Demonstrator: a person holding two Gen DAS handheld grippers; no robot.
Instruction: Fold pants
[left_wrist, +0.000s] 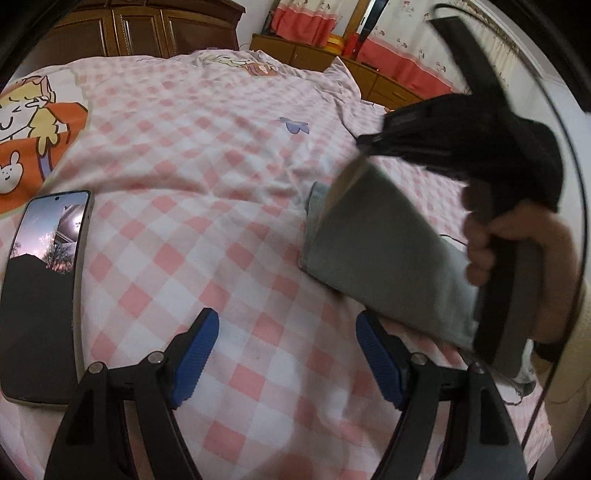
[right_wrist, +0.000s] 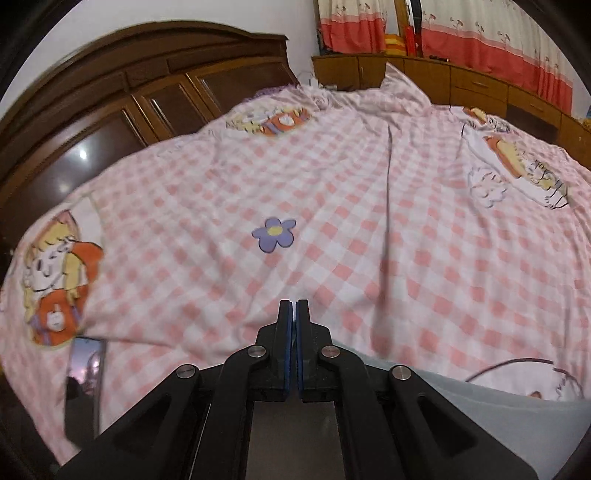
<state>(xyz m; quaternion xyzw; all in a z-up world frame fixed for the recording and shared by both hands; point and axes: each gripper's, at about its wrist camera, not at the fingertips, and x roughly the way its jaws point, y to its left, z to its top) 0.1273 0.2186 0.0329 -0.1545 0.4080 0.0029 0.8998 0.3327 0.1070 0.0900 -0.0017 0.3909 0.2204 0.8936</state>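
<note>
Across the soft pink-checked bed (left_wrist: 207, 155), folded grey pants (left_wrist: 384, 254) hang right, pinched by the right gripper (right_wrist: 294, 314); the left gripper (left_wrist: 284, 358) spreads ribbed blue fingers (left_wrist: 194, 356) near a glossy phone (left_wrist: 40, 291).

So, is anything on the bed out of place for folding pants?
Yes: a black smartphone with its screen lit lies on the pink checked bedcover, left of the grey pants. It belongs to no part of the folding.

Grey-blue pants (left_wrist: 376, 254), folded into a long strip, far end lifted off the bed, near end lying flat
</note>
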